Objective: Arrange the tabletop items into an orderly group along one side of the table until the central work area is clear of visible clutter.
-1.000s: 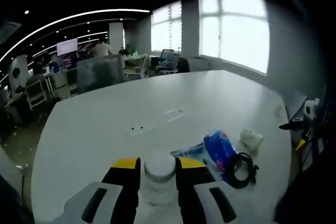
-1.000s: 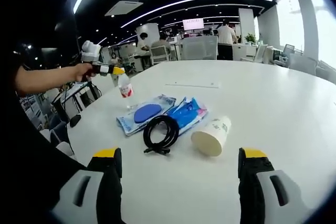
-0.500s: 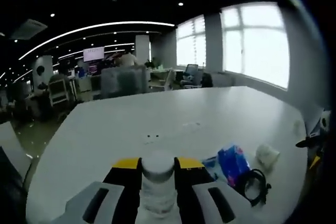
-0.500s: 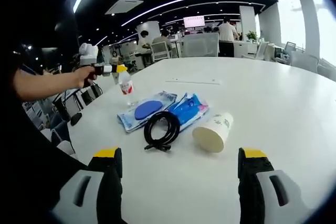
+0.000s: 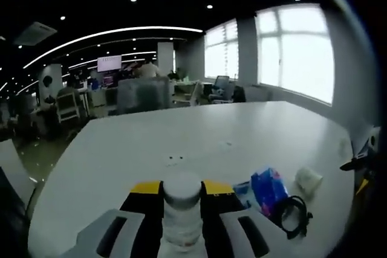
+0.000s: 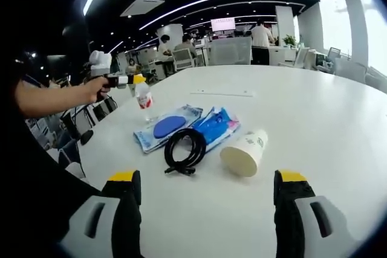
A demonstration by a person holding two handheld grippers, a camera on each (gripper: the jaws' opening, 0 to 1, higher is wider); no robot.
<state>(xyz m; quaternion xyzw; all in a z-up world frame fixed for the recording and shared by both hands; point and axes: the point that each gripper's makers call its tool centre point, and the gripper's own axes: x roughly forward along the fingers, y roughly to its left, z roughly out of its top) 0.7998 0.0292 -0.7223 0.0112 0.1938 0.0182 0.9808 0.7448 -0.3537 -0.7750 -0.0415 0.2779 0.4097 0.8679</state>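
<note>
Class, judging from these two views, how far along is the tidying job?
Done: little. In hand: the left hand-held gripper grips the bottle. Left: the paper cup lies tipped over beside the black cable and blue packets; the right hand-held gripper is open.

No readable text or labels

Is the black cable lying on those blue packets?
Touching: in the right gripper view the coiled black cable overlaps the edge of the blue packets.
</note>
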